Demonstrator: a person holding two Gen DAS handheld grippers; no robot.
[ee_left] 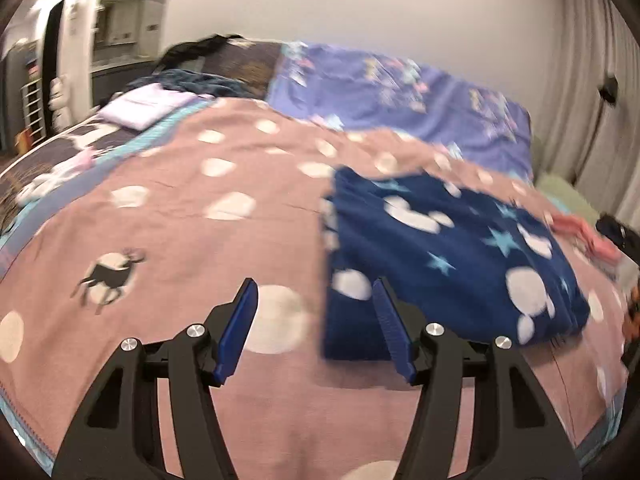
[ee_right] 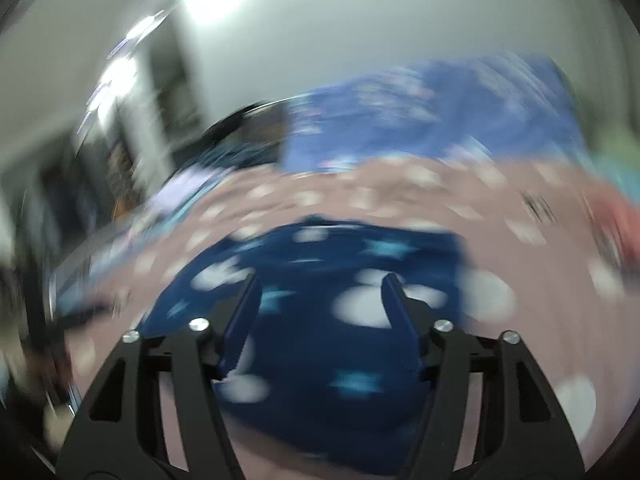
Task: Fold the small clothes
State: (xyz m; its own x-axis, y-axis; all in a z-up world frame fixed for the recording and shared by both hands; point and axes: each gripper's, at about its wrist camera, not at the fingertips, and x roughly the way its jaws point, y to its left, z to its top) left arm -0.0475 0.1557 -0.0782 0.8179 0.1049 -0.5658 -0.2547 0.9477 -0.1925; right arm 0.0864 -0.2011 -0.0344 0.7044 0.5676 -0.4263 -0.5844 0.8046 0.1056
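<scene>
Navy fleece garment printed with white blobs and pale blue stars [ee_left: 452, 256] lies flat as a neat rectangle toward the right edge of the pink dotted blanket [ee_left: 192, 208]; it looks already folded, perhaps one fold left; left gripper [ee_left: 316, 320] and right gripper [ee_right: 318, 312] hover wide apart, empty; a folded lilac cloth [ee_left: 146, 109] sits at the far left corner.

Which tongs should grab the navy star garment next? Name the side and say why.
Right. The right tongs are open directly over the navy garment. The left tongs, also open, sit mostly over the pink blanket, at the garment's left edge.
</scene>
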